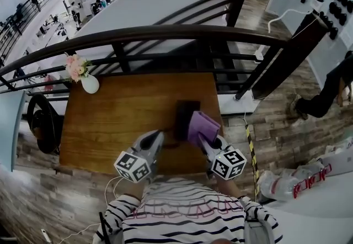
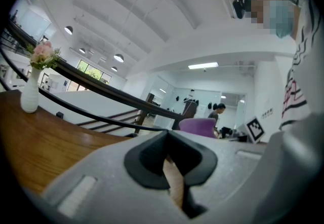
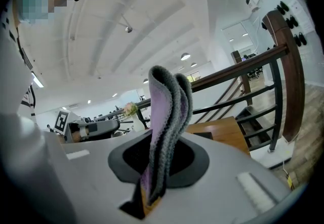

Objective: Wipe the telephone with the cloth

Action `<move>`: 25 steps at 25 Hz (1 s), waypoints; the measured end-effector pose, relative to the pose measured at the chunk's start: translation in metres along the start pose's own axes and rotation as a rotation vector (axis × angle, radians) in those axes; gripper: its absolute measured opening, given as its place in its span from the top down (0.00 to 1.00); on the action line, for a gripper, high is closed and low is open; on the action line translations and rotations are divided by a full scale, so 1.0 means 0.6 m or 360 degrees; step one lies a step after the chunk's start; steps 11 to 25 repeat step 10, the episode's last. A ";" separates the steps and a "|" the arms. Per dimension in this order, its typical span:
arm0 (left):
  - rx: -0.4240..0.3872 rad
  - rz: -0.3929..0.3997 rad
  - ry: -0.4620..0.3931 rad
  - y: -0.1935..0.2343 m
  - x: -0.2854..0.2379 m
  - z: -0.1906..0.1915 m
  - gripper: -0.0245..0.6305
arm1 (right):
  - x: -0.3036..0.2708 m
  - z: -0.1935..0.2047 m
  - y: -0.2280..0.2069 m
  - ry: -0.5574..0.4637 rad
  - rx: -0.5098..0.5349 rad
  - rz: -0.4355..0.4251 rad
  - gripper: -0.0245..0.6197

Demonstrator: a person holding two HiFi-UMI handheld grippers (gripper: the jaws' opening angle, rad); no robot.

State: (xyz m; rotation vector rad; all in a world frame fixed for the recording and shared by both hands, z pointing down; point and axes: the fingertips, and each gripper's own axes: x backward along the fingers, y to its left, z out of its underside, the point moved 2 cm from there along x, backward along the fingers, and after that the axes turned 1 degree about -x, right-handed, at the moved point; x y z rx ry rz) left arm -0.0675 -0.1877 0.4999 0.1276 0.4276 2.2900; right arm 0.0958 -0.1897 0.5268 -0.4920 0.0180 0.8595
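Left claw (image 1: 156, 137) sits low at the desk's (image 1: 110, 127) front edge, clenched, nothing in it. Right claw (image 1: 203, 139) is beside it, grasping the purple cloth (image 1: 203, 126), which stands up folded from the jaws. The dark telephone (image 1: 185, 116) is by the desk's right edge; the cloth overlaps its right side, contact unclear. Flower vase (image 1: 90, 84) is at the far left corner. Dark railing (image 1: 165, 33) runs behind, open hall below.

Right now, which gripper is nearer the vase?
Left. The left gripper is toward the person and right of the vase; the right gripper, clamping the cloth, is farther right.
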 end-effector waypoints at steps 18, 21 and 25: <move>0.0013 -0.0031 -0.0012 -0.009 0.009 0.014 0.97 | 0.015 0.011 -0.001 0.0003 -0.0005 -0.0002 0.88; 0.0013 -0.0031 -0.0012 -0.009 0.009 0.014 0.97 | 0.015 0.011 -0.001 0.0003 -0.0005 -0.0002 0.88; 0.0013 -0.0031 -0.0012 -0.009 0.009 0.014 0.97 | 0.015 0.011 -0.001 0.0003 -0.0005 -0.0002 0.88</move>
